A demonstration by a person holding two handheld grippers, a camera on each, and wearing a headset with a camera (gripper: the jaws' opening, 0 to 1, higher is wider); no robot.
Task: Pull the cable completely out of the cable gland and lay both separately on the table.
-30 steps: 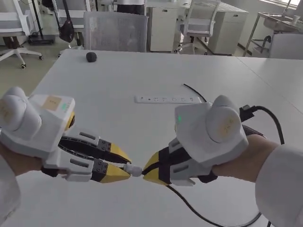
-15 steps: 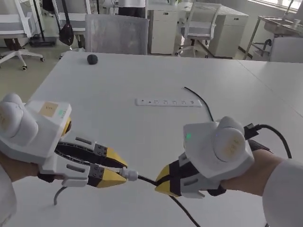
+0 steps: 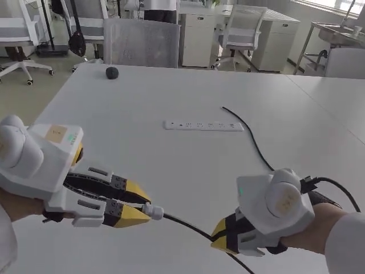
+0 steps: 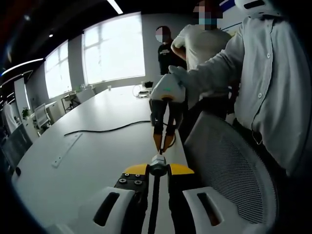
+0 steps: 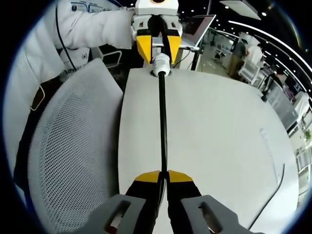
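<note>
- The left gripper (image 3: 142, 209) clamps its jaws on the white gland (image 3: 153, 212), likely to anchor it so the pull acts on the cable alone
- The right gripper (image 3: 220, 240) has its jaws shut on the black cable (image 3: 188, 226), apart from the gland; the stretch between them runs straight and taut just above the desk (image 3: 171, 91)
- The cable is not yet out: in the right gripper view it enters the gland
- Both grippers sit low over the near part of the desk, tips facing each other along the cable's line, the right one nearer the person
</note>
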